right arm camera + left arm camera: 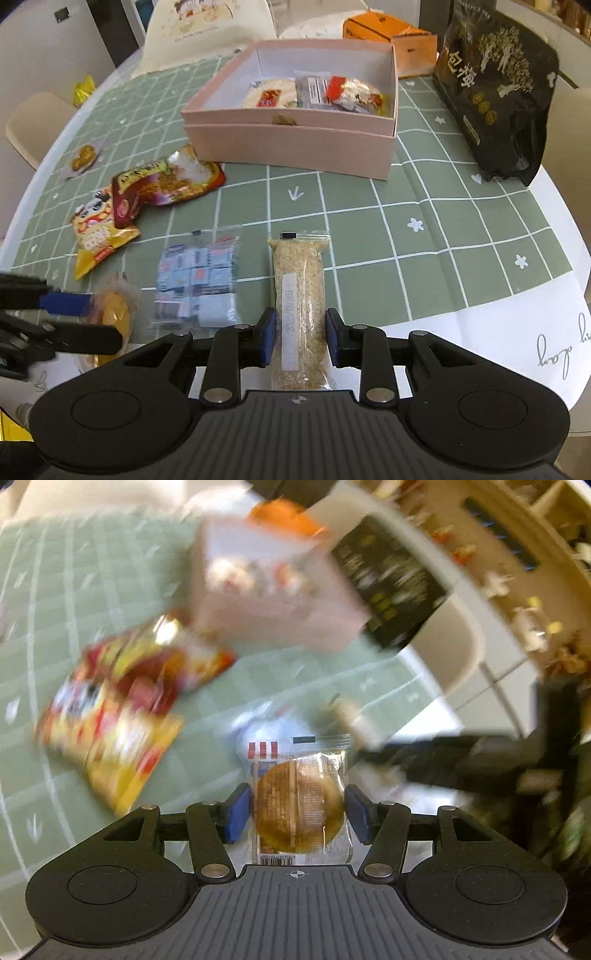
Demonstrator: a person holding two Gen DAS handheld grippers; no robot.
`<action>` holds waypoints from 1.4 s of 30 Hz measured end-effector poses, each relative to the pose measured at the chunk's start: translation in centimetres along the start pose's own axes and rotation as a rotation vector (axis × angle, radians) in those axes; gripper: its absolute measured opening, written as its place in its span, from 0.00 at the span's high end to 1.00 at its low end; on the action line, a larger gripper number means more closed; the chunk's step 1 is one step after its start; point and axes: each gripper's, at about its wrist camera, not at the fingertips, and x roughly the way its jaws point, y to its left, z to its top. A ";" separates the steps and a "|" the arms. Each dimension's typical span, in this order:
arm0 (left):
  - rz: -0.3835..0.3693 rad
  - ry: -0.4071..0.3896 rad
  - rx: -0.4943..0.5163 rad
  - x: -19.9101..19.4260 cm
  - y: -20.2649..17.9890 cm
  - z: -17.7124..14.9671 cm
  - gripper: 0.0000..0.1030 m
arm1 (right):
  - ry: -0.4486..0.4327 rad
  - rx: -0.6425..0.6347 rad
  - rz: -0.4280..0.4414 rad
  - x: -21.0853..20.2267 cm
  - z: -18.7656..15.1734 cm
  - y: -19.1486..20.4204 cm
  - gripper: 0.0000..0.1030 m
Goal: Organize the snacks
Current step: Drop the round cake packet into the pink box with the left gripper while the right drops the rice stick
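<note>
Blue-padded left gripper: pinching a clear-wrapped round cake between its pads, held above the green checked cloth; view blurred. Ahead-left of it, yellow and red snack bags; straight ahead, pink box.

Right gripper: closed against both sides of a long packet of pale grains. Left of it, a clear bag of small blue-wrapped pieces; ahead, pink box holding several snacks; ahead-right, black bag.
</note>
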 end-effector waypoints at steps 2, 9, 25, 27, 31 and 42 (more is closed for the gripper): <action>-0.001 -0.072 0.060 -0.9 -1.1 2.6 0.41 | -0.016 0.031 0.011 -0.7 -0.2 -0.5 0.73; 0.029 -0.351 0.066 2.8 -1.2 14.4 0.40 | -0.112 0.052 0.001 -3.7 1.4 -0.4 0.73; 0.259 -0.334 -0.124 1.3 9.4 13.2 0.45 | -0.336 0.050 -0.021 -2.5 16.8 -2.4 0.47; 0.368 -0.380 -0.192 -1.3 12.9 12.1 0.45 | -0.305 0.072 -0.038 -0.8 19.0 -2.2 0.47; 0.581 -0.416 -0.383 -4.5 20.7 10.2 0.45 | -0.291 0.055 0.072 -0.4 16.7 -0.5 0.43; 0.524 -0.254 -0.142 0.3 19.9 8.1 0.53 | -0.081 -0.130 0.114 2.4 6.0 6.2 0.43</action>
